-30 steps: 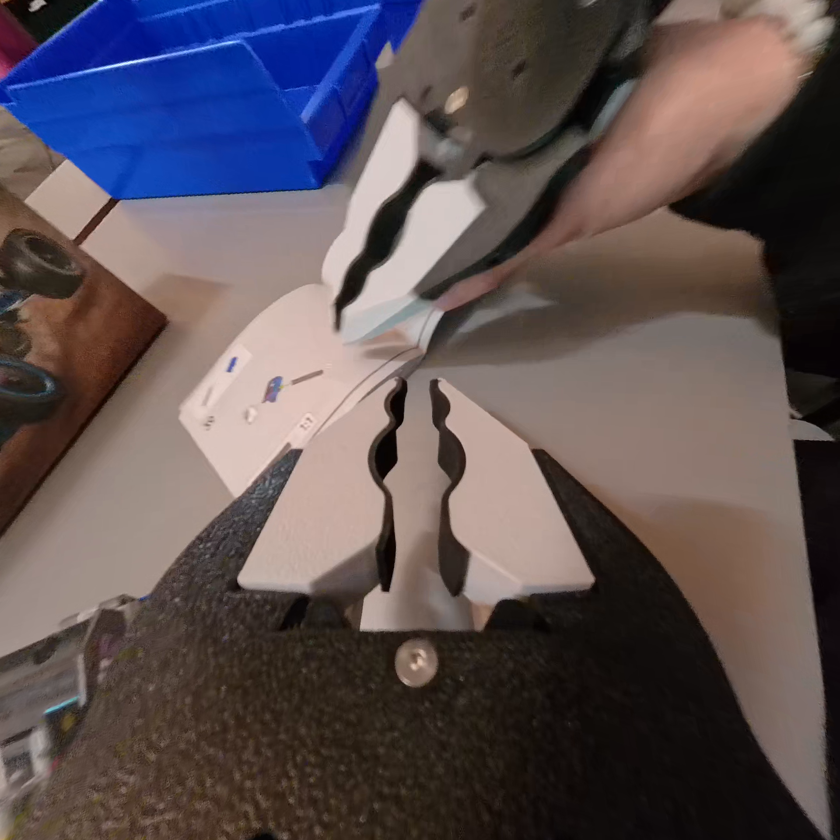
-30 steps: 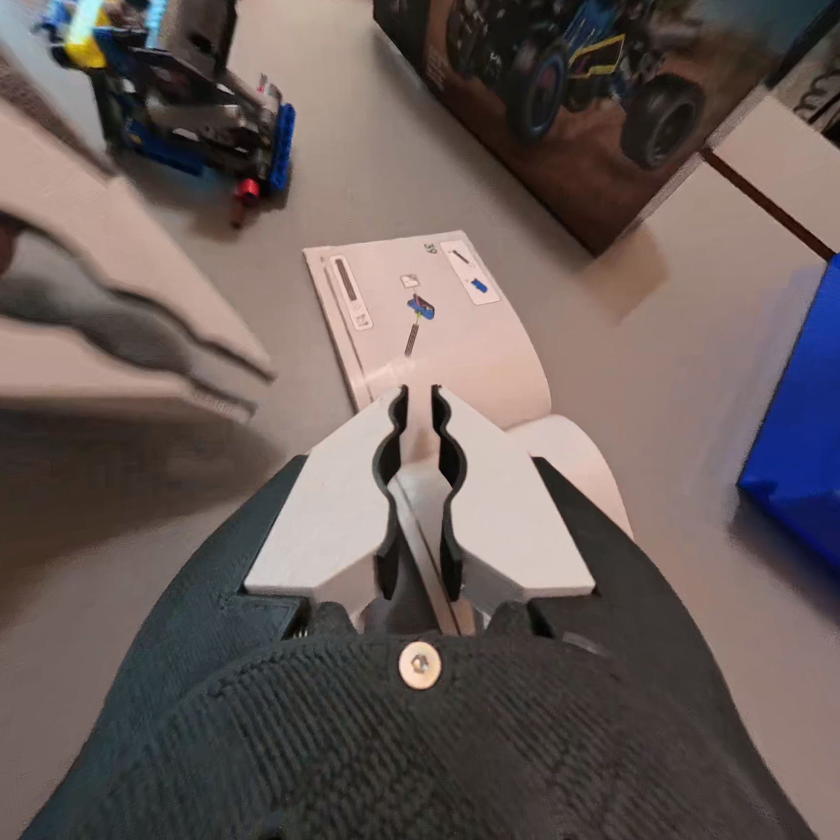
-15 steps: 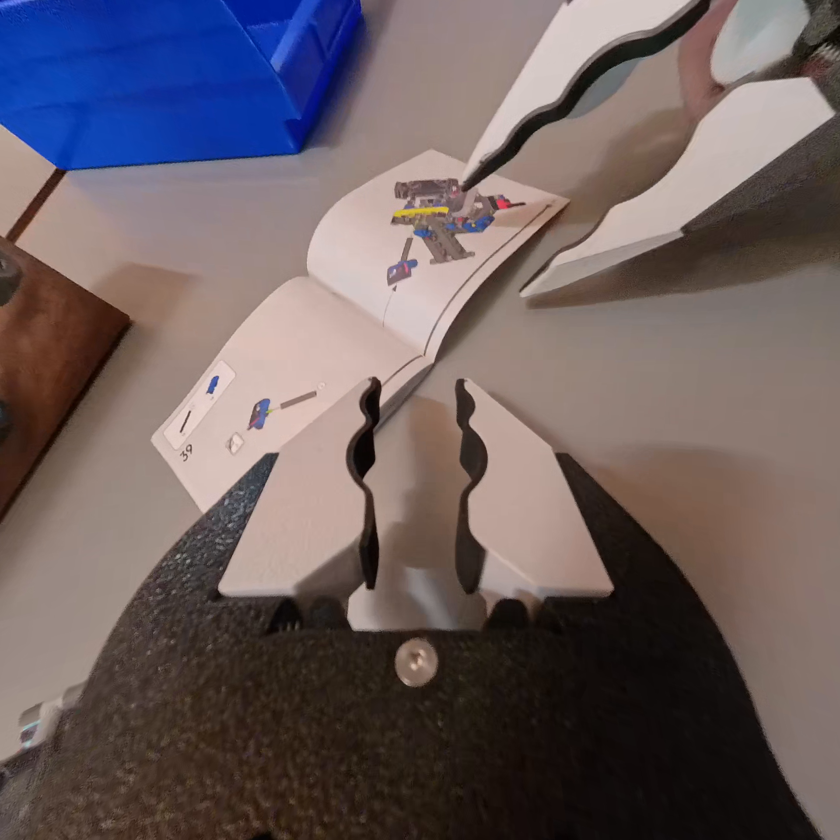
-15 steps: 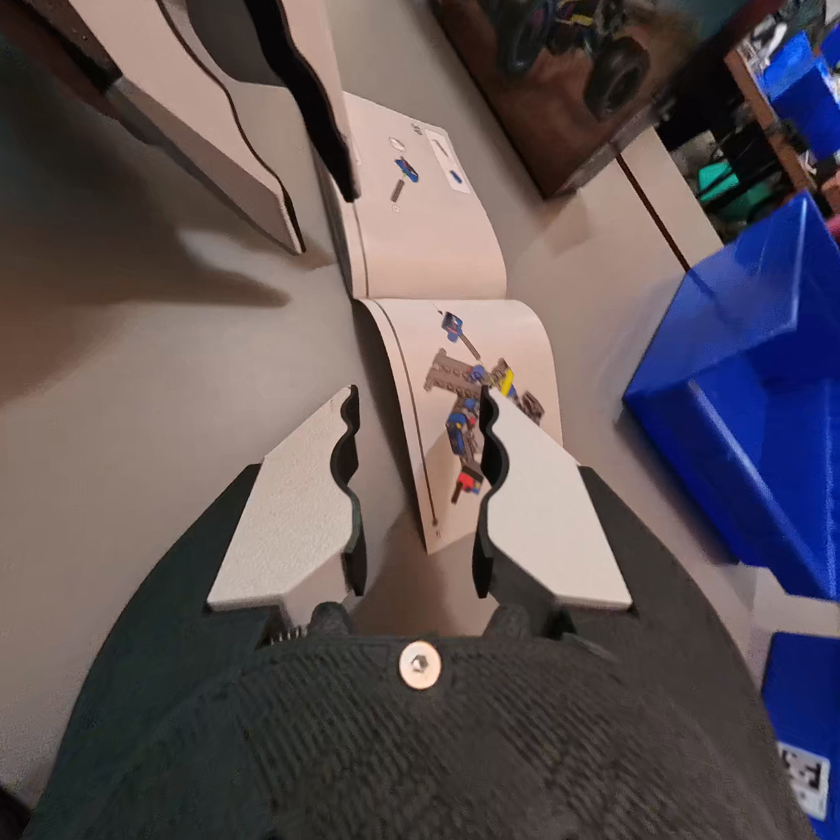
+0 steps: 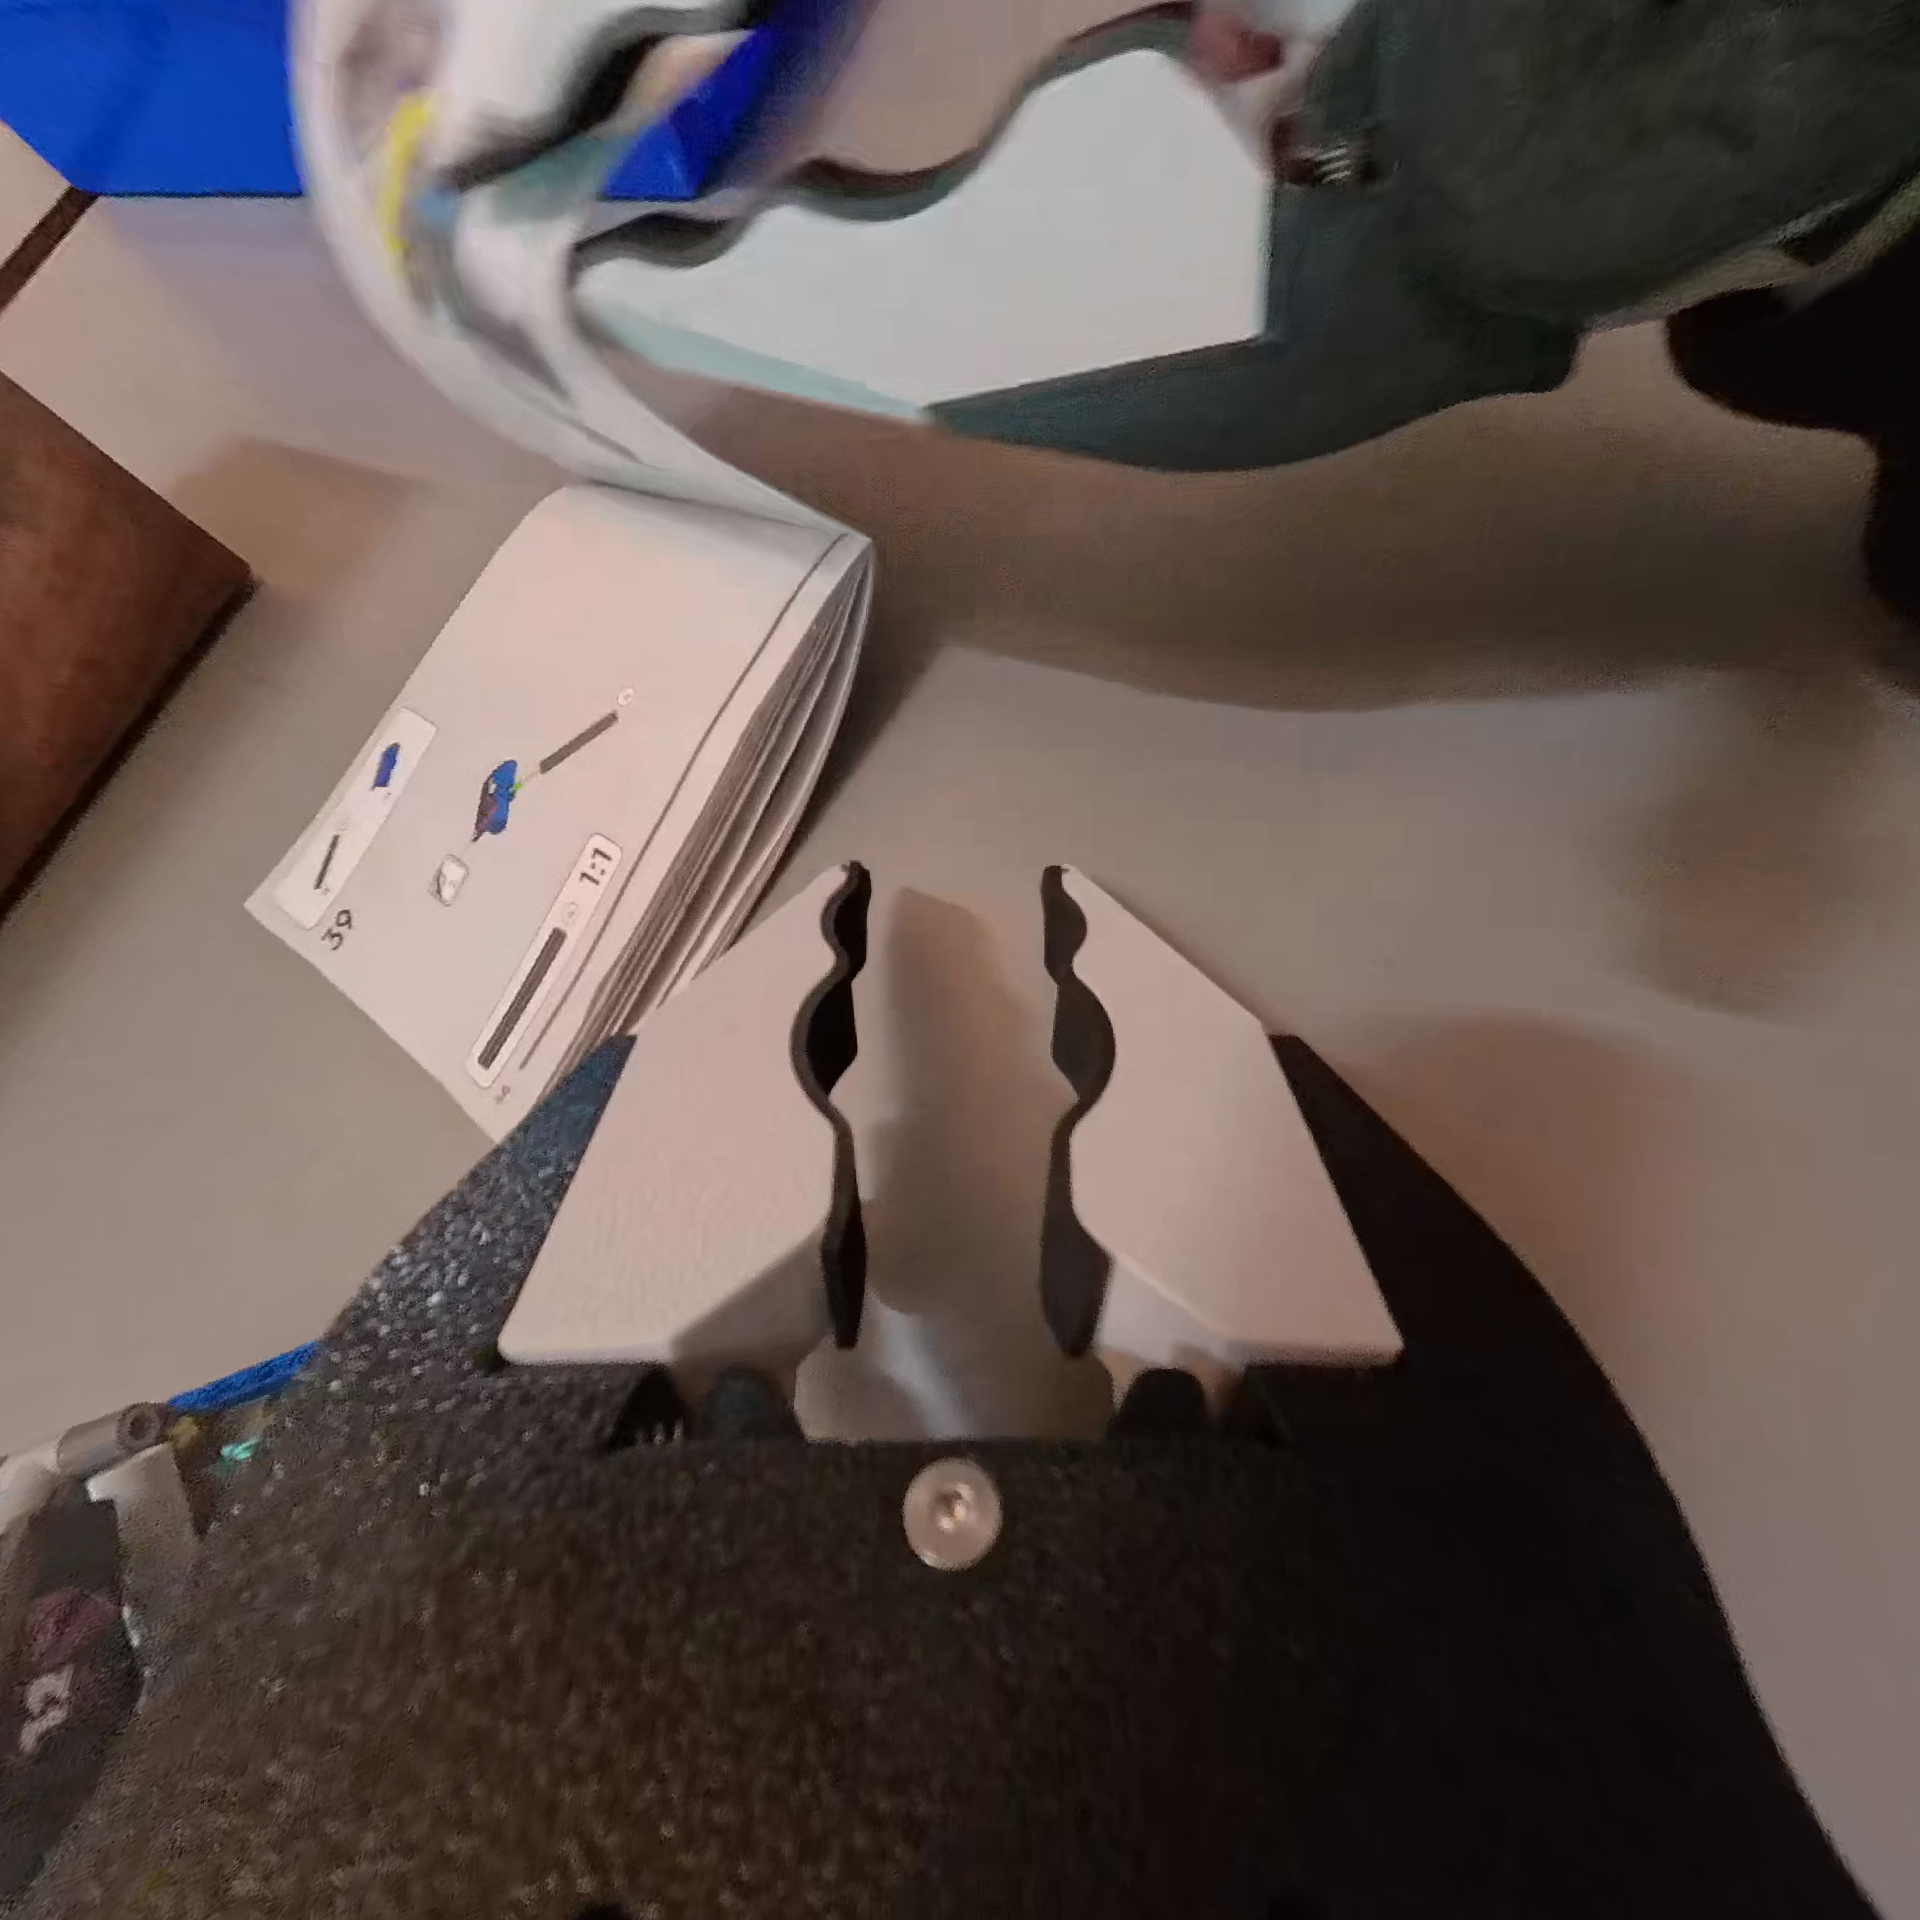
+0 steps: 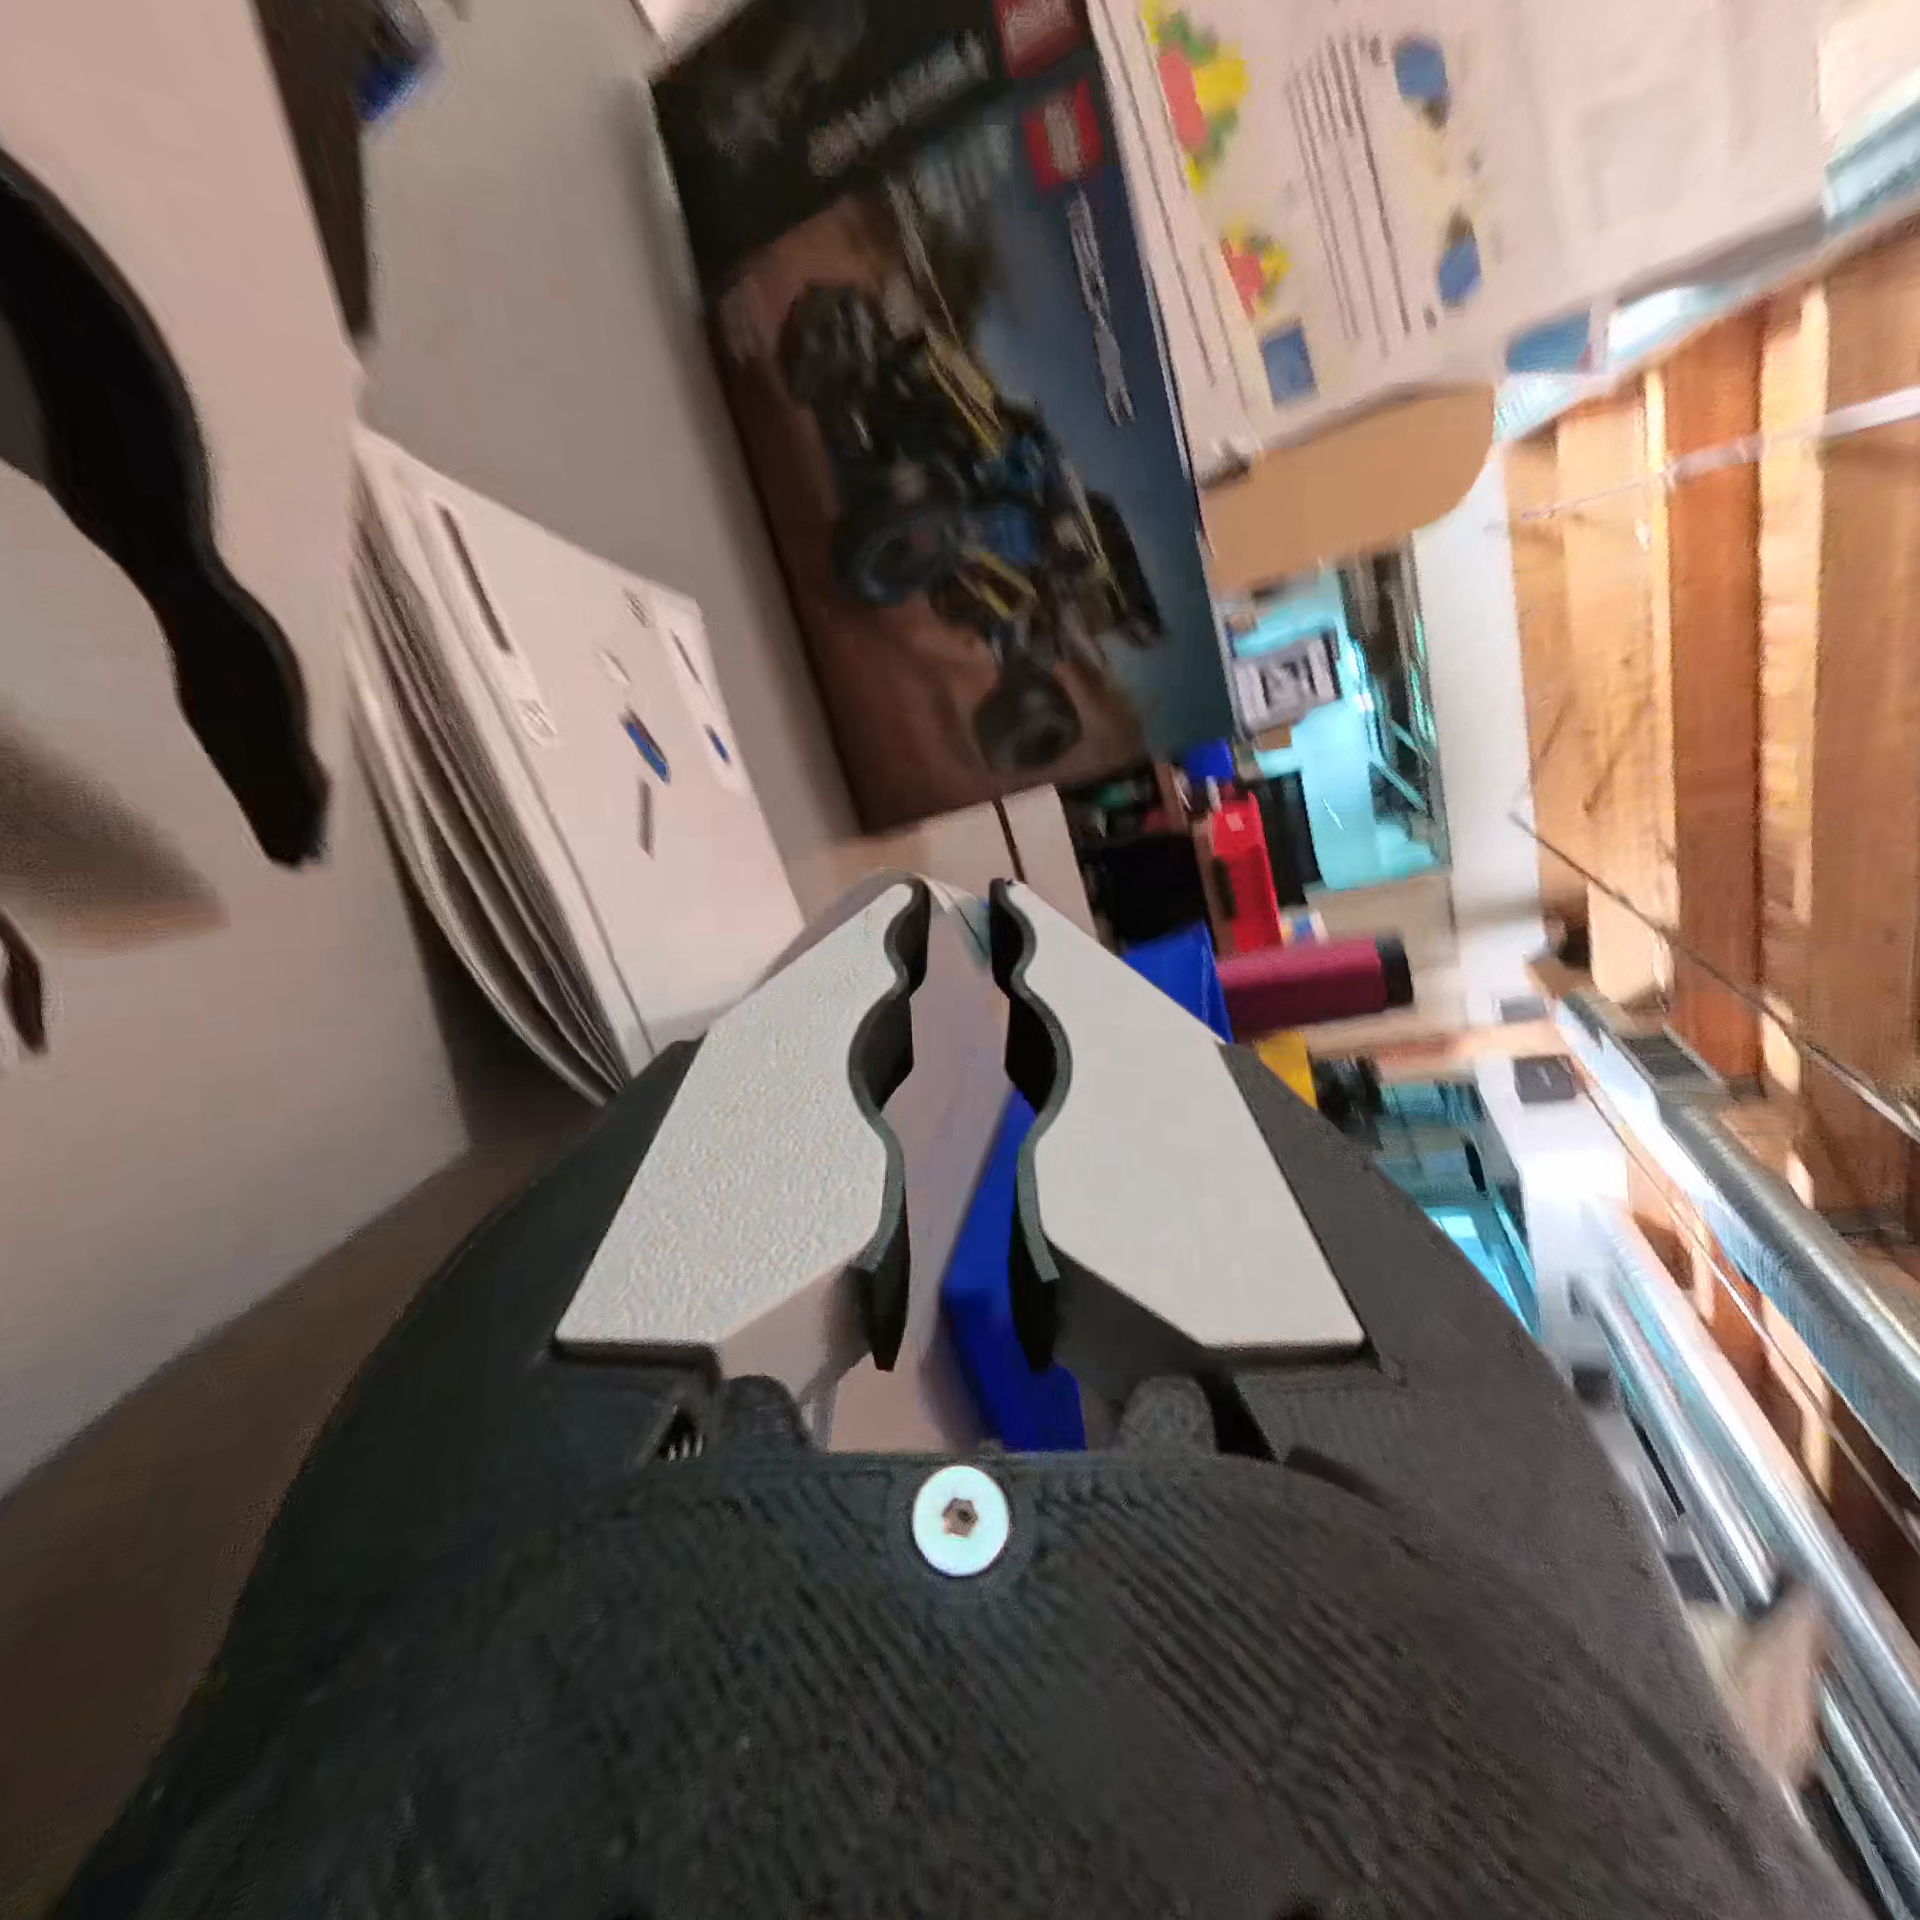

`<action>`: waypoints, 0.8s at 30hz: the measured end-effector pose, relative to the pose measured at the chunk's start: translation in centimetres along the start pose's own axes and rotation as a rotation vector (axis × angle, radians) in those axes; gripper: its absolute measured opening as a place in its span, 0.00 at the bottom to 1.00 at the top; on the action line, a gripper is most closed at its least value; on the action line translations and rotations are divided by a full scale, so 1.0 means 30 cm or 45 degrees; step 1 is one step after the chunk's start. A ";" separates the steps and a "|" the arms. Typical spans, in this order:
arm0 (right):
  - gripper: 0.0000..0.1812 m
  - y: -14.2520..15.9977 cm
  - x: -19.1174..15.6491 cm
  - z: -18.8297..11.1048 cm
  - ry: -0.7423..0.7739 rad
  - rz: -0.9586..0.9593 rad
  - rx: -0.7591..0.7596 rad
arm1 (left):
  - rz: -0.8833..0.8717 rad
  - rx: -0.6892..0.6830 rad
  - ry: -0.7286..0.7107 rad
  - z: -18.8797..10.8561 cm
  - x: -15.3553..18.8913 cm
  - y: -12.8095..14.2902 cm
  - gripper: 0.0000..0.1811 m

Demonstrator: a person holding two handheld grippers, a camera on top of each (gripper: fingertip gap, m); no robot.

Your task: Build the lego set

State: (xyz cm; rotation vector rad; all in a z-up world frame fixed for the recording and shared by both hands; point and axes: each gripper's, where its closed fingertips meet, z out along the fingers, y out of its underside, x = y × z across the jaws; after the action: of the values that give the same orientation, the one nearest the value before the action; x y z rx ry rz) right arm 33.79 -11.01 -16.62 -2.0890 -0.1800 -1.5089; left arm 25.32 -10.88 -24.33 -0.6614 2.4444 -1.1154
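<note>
The instruction booklet lies open on the grey table, just left of and ahead of my left gripper, which is open and empty above the table. My right gripper is shut on a thin booklet page that runs edge-on between its fingers. In the left wrist view the right gripper is blurred at the top and holds a lifted, curling page above the booklet. The booklet also shows in the right wrist view. A partly built lego model sits at the lower left.
The lego box stands beyond the booklet; its brown corner shows in the left wrist view. A blue bin is at the far left. The left gripper's finger hangs at the left. Shelves and clutter lie beyond the table.
My right gripper opened, then shut on a booklet page and lifted it up and over. My left gripper opened wider and stayed near the booklet's spine.
</note>
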 end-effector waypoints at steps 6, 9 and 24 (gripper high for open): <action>0.19 -0.088 -0.118 0.033 -0.237 -0.086 0.141 | -0.041 -0.024 0.088 -0.030 0.035 0.027 0.16; 0.17 -0.111 -0.083 -0.020 -0.301 0.342 0.259 | -0.042 -0.021 0.102 -0.061 0.043 0.045 0.16; 0.22 -0.019 -0.276 0.016 -0.923 0.455 0.040 | -0.078 0.055 0.117 -0.193 0.043 0.054 0.15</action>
State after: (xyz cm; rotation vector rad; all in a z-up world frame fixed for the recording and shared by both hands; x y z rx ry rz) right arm 30.96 -8.60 -24.07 -2.3959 -0.0835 -0.5034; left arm 20.89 -7.19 -22.19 -0.6900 2.4836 -1.2451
